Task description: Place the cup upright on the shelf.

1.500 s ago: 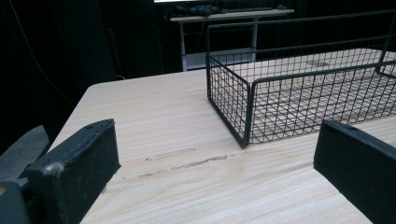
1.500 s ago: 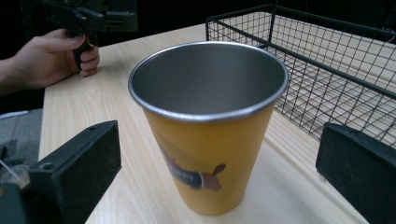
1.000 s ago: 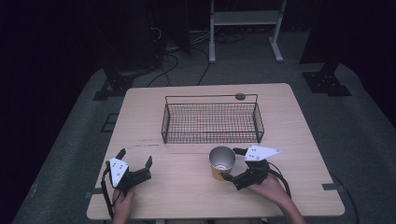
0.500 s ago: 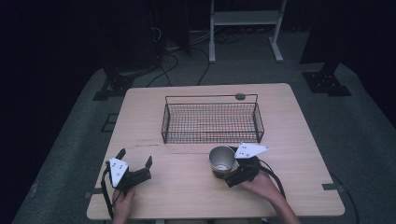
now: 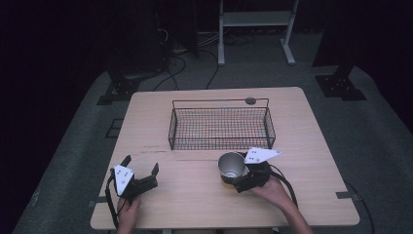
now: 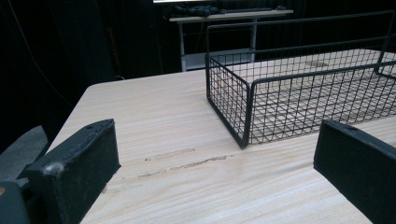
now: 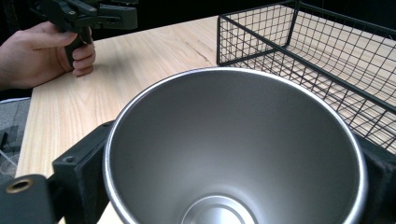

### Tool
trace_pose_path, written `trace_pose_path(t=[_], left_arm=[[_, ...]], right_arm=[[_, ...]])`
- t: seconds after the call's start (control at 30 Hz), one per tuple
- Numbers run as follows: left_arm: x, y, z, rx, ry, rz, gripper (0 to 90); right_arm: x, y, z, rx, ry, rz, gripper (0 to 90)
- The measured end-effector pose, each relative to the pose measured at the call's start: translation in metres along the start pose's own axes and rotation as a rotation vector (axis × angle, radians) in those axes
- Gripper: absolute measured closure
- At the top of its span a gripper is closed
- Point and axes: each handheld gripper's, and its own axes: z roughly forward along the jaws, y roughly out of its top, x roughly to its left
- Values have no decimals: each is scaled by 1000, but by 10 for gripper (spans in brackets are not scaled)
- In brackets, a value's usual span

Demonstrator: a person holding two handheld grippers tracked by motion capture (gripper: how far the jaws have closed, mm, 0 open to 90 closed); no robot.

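Steel cup sits pinched between the right tool's jaws: rigid, light, probably slippery, best gripped across its wall. Left tool stands spread, holding nothing.

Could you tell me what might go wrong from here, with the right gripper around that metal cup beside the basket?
1. The metal cup is smooth and tapered, and the right gripper has a jaw on each side of it; with a light grip it could slip or tip when lifted.
2. The wire basket stands close behind the cup, so a low lift could catch its front rim.
3. The left gripper sits open and away, so it probably cannot steady anything quickly.
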Motion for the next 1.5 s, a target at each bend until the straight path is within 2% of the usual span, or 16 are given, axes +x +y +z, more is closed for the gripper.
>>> trace_pose_path(t=[0.33, 0.7, 1.27, 1.5], left_arm=[[0, 0, 0, 0, -1, -1, 0], [0, 0, 0, 0, -1, 0, 0], [0, 0, 0, 1, -1, -2, 0], [0, 0, 0, 2, -1, -3, 0]], right_arm=[[-5, 5, -8, -22, 11, 28, 70], [-15, 14, -21, -45, -2, 46, 70], [-34, 39, -31, -87, 0, 67, 70], [-39, 48, -31, -82, -7, 61, 70]])
